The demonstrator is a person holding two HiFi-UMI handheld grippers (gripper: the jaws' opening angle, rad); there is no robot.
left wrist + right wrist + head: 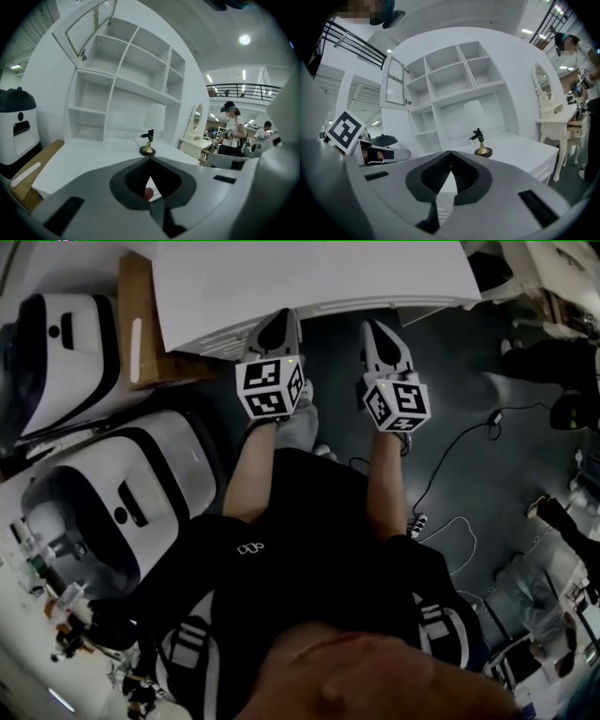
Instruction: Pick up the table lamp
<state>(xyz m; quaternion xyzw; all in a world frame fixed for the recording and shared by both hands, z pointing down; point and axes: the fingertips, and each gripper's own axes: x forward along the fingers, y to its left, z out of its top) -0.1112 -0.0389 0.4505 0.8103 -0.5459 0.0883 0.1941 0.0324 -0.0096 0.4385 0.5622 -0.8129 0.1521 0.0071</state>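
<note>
The table lamp [156,117], with a white shade that hardly stands out from the white wall, stands at the back of the white desk [84,157] under the shelves. It shows in the right gripper view as well, the lamp [474,109] behind a small figurine on a gold base [481,143]. My left gripper [151,158] is shut and empty, short of the desk's front edge. My right gripper [450,152] is shut and empty too, beside it. From the head view both, left gripper [278,324] and right gripper [380,334], point at the desk's edge [319,292].
The figurine [148,143] stands mid-desk in front of the lamp. Two white machines [112,493] and a cardboard piece [141,324] sit left of the desk. Cables [450,465] run over the dark floor. A white dressing table [555,123] stands right; a person [232,129] is beyond.
</note>
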